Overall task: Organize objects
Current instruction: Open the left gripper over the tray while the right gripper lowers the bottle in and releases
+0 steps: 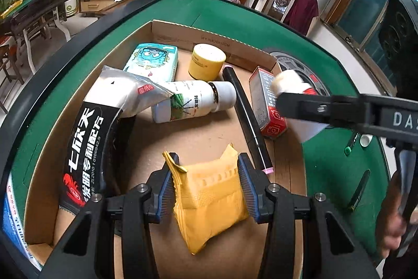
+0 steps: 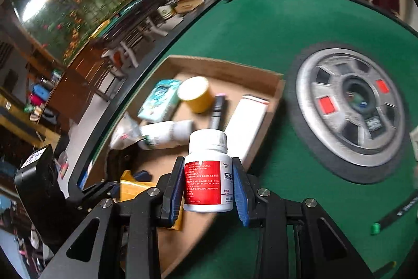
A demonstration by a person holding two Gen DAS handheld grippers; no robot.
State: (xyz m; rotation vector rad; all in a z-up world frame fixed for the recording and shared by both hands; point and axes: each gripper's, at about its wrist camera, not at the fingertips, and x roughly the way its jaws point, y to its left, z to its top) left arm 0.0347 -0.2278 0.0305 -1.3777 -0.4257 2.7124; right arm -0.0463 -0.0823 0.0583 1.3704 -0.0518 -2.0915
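My left gripper (image 1: pixel 206 174) is shut on a yellow padded packet (image 1: pixel 209 203) and holds it over the near part of the open cardboard box (image 1: pixel 198 33). My right gripper (image 2: pixel 207 183) is shut on a small white pill bottle (image 2: pixel 207 171) with a red and white label. It holds the bottle upright above the box's right wall. That bottle also shows in the left wrist view (image 1: pixel 292 85), gripped by the right gripper. In the box lie a silver and black pouch (image 1: pixel 104 117), a white bottle (image 1: pixel 193 100), a teal carton (image 1: pixel 152 60), a yellow jar (image 1: pixel 206 60), a black marker (image 1: pixel 247 119) and a red and white carton (image 1: pixel 266 101).
The box rests on a green felt table (image 2: pixel 274 25) with a round silver hub (image 2: pixel 352 106) at its centre. A green-capped pen (image 1: pixel 351 141), a small white cap (image 1: pixel 365 140) and a dark pen (image 1: pixel 360 190) lie on the felt right of the box. Chairs stand beyond the table.
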